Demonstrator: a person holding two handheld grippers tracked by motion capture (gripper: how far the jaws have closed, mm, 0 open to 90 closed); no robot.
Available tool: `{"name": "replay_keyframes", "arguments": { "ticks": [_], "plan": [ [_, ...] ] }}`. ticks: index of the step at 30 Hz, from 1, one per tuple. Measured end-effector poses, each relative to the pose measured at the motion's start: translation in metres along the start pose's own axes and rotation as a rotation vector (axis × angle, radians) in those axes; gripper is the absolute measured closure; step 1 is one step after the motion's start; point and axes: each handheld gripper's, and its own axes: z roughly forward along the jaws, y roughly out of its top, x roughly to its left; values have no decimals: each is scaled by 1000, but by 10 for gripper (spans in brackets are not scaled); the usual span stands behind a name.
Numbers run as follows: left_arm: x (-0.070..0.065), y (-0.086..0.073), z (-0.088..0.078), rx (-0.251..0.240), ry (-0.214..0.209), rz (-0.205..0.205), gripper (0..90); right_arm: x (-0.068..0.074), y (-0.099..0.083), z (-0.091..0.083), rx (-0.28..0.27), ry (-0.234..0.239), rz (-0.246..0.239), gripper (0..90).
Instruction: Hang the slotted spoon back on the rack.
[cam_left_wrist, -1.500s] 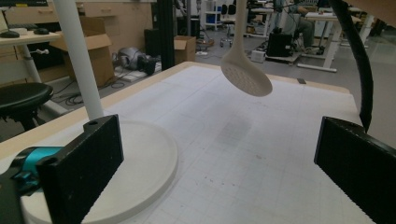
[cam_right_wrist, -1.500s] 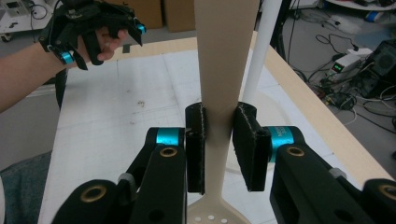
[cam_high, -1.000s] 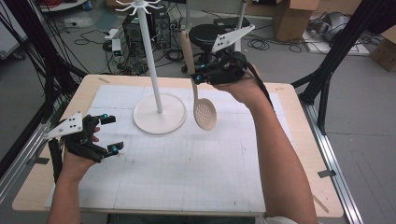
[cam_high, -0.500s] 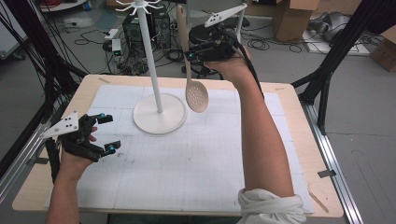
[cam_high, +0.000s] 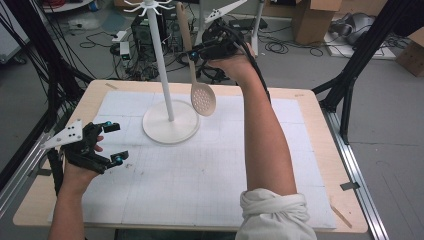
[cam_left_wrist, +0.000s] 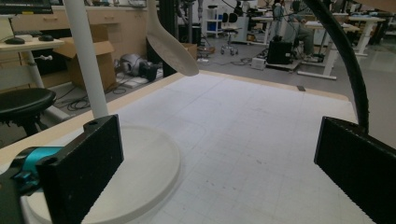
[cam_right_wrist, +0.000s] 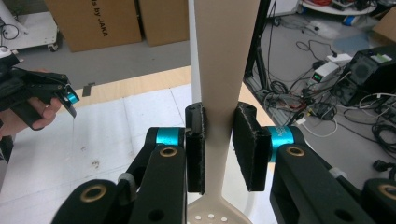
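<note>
Above table, perforated beige spoon (cam_high: 195, 75), round stand base (cam_high: 171, 129)

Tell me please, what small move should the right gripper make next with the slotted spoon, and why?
Probably lift it a little higher and toward the hooks at the top of the white stand. The right gripper is shut on the slotted spoon by its handle, bowl hanging down clear of the table, and the handle's upper end is already close beside the hooks.

slotted spoon (cam_high: 196, 75) | beige, perforated bowl | hangs bowl-down, tilted | in air beside white stand (cam_high: 165, 85), seemingly apart
</note>
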Motion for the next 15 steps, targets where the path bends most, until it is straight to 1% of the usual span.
{"name": "replay_keyframes", "arguments": {
  "ticks": [3,7,11,15],
  "plan": [
    [0,0,0,1,0,2,18,-2,2,3,6,-1,-2,752],
    [0,0,0,0,-1,2,18,-3,5,6,-5,12,2,752],
    [-1,0,0,5,-2,2,18,-4,7,10,13,22,3,752],
    [-1,0,0,3,-2,2,18,-2,10,12,15,29,-8,752]
  ]
}}
